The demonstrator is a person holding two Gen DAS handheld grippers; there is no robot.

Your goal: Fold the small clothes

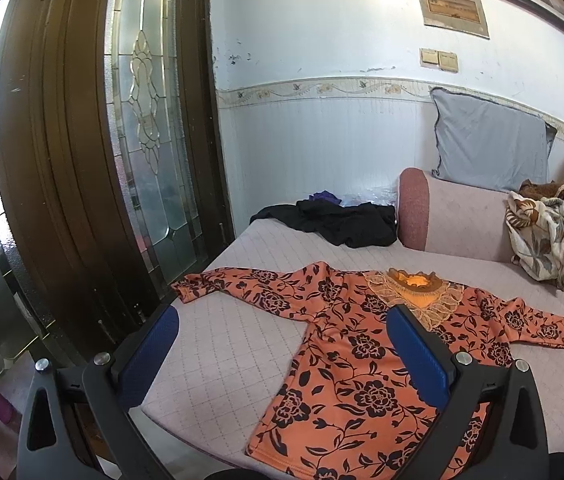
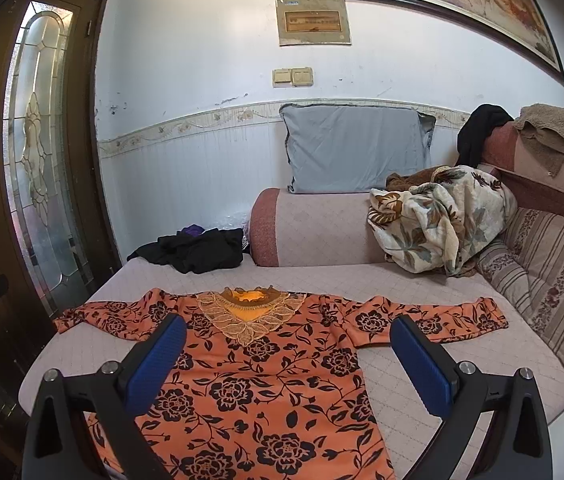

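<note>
Right, the orange black-flowered long-sleeved top [image 2: 254, 380] lies flat, unfolded; both hand-held grippers, left [image 1: 282, 344] and right [image 2: 287, 352], gape empty above it

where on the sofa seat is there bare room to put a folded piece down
Bare seat runs between the orange floral top and the armrest. Another patch lies under its right sleeve. Crowded: black clothes back left, floral blanket back right.

Shirt [image 2: 250, 380] lies spread flat on sofa seat [image 2: 421, 280], sleeves out to both sides. Dark clothes pile [image 2: 198, 250] behind it at left; crumpled blanket [image 2: 437, 220] behind at right; pillow [image 2: 355, 148] against wall.
</note>
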